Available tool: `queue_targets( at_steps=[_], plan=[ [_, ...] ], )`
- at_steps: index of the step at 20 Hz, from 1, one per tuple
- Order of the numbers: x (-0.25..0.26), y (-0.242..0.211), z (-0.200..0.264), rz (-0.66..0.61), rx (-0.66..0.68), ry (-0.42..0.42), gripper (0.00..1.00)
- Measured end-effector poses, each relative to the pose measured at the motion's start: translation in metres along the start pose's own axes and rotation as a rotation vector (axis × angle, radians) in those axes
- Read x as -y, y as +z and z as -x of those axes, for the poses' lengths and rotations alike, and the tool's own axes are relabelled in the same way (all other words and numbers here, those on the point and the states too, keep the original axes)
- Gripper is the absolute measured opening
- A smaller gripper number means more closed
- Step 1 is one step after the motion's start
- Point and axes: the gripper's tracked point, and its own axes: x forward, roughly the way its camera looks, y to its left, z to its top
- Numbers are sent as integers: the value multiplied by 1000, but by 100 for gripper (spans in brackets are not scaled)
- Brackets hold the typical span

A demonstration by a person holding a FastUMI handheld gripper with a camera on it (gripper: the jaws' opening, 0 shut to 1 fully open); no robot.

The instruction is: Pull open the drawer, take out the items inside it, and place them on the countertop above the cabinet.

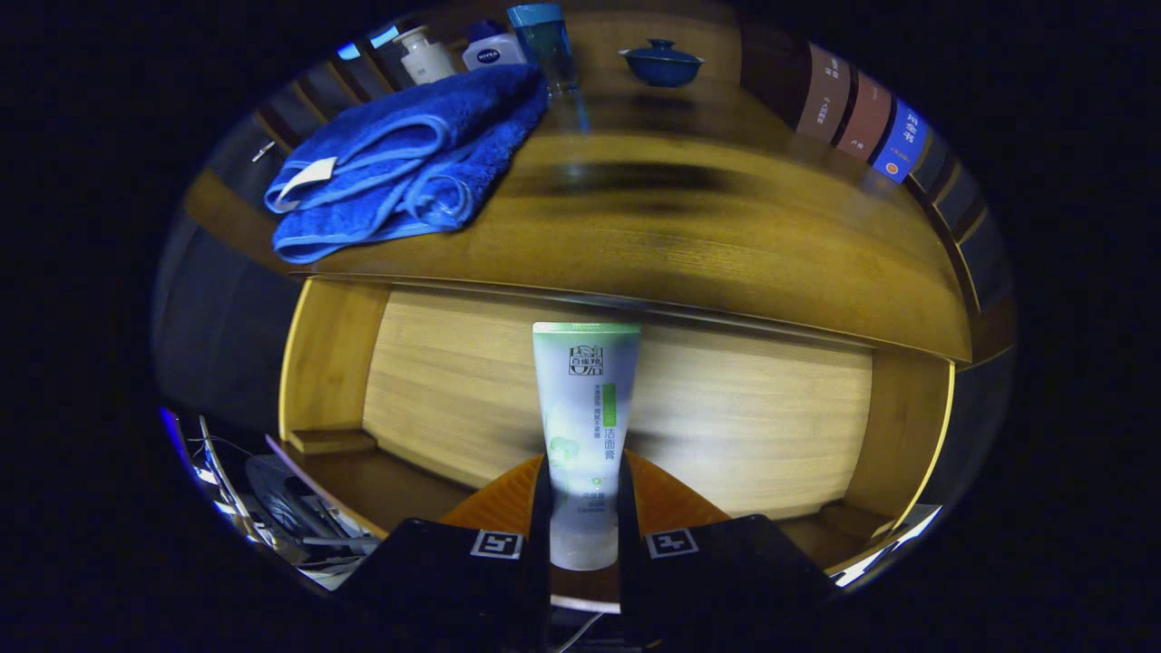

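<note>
- Gripper (583,508) fingers clenched on cleanser tube (585,408), held upright above open drawer (472,381)
- beyond the tube: countertop (726,227); blue towel (408,163) on it, lidded blue bowl (662,63) further back

The gripper (585,494) presses its matt black fingers (508,508) on a smooth, glossy plastic tube (585,408). The open drawer (453,390) is pale, grained wood. The countertop (689,236) is polished wood; the blue towel (408,159), upper left, is fluffy cloth.
</note>
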Motion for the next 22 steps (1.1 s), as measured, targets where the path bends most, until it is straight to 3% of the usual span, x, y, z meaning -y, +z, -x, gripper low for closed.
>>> queue_targets(
  at_steps=[12, 17, 22],
  plan=[
    [2, 35, 80, -73, 127, 95, 34],
    [21, 98, 81, -65, 225, 7, 35],
    [36, 140, 58, -83, 212, -68, 35]
  ],
)
